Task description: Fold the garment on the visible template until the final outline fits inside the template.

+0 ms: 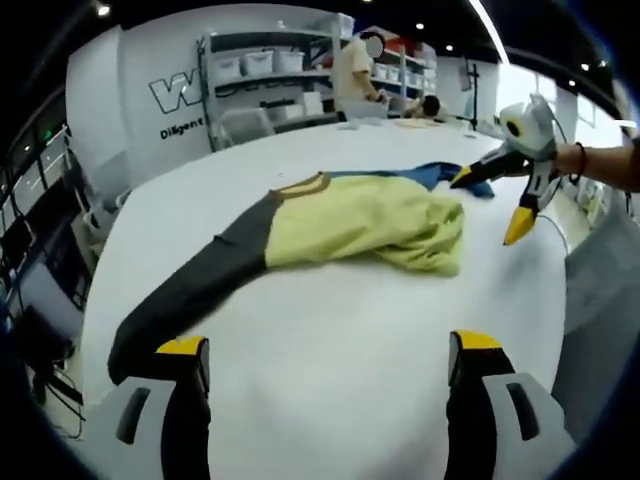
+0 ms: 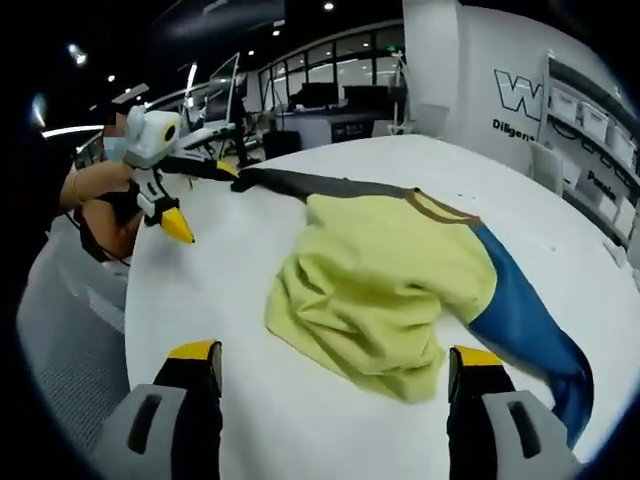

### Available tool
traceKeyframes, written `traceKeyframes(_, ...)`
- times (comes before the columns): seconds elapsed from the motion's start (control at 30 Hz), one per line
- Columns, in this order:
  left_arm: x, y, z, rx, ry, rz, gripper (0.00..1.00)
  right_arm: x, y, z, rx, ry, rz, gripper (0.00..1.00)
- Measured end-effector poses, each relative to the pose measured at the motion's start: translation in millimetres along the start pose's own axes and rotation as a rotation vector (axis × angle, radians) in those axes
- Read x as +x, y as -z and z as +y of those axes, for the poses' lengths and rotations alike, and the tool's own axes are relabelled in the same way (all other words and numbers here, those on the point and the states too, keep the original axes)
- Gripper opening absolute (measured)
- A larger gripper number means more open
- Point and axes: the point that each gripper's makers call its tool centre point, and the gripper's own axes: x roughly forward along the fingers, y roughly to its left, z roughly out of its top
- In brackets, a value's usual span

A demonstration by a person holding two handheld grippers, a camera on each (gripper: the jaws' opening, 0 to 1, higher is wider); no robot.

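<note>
Yellow cotton is lying bunched at the middle of a white round table [image 1: 330, 310] as a person is working a two-jaw gripper in each hand over a long-sleeved garment [image 1: 370, 225]. Its yellow body [image 2: 385, 285] is sitting rumpled, with the hem doubling over itself. A dark grey sleeve [image 1: 200, 285] is trailing away from one shoulder of that body, and a blue sleeve [image 2: 525, 330] is running off from the other. The left gripper [image 2: 204, 199] is hovering with jaws spread wide at the far end of the grey sleeve, one yellow tip just beside the cuff. The right gripper [image 1: 492, 206] is likewise standing open and holding nothing, one tip at the end of the blue sleeve. No template outline is showing beside or under the yellow body, so the fold's target cannot be placed from here. The risk appears to be dragging: a pull on either cuff is likely to be tugging the whole loose bundle across the smooth top instead of laying the sleeve over the body. The grey sleeve's end is lying near the table's rim and could be slipping over it. A pinch on the rumpled hem may be catching several layers at once, locking in the creases.
</note>
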Motion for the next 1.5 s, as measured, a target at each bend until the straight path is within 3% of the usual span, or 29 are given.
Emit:
traceKeyframes(0.2, 1.1, 2.9, -4.2, -0.019, -0.005, -0.010, 0.97, 14.3, 6.2, -2.5, -0.035, 0.062, 0.032, 0.81)
traceKeyframes(0.37, 1.4, 1.0, -7.6, -0.036, 0.001, -0.023, 0.96, 23.9, 4.8, 0.9, -0.041, 0.074, 0.037, 0.80)
traceKeyframes(0.5, 3.4, 2.7, -9.2, -0.007, -0.003, -0.013, 0.95, 29.1, 5.2, -1.1, -0.069, 0.104, 0.055, 0.75)
traceKeyframes(0.73, 4.4, 4.2, -9.2, 0.007, 0.004, -0.004, 0.93, 40.1, 7.6, -2.0, -0.066, 0.129, 0.065, 0.66)
traceKeyframes(0.87, 4.6, 3.9, -12.0, 0.012, 0.012, -0.006, 0.92, 44.8, 5.7, -4.7, -0.018, 0.124, 0.046, 0.59)
traceKeyframes(1.0, 6.6, 5.1, -16.5, 0.012, 0.024, -0.003, 0.91, 42.0, 1.7, 0.4, -0.007, 0.106, 0.032, 0.41)
traceKeyframes(1.1, 7.3, 4.9, -19.2, 0.014, 0.030, -0.002, 0.90, 38.8, 0.7, -3.6, -0.034, 0.117, 0.032, 0.23)
traceKeyframes(1.2, 8.4, 3.1, -23.5, 0.014, 0.042, -0.011, 0.88, 33.0, 1.2, -8.6, -0.032, 0.130, 0.028, 0.11)
traceKeyframes(1.33, 8.8, 0.8, -28.9, 0.041, 0.059, -0.015, 0.85, 30.1, -2.4, -4.1, 0.007, 0.112, 0.009, 0.00)
traceKeyframes(1.5, 11.3, -0.8, -33.1, 0.046, 0.073, -0.015, 0.83, 25.5, -12.6, 16.6, 0.104, 0.024, -0.008, 0.00)
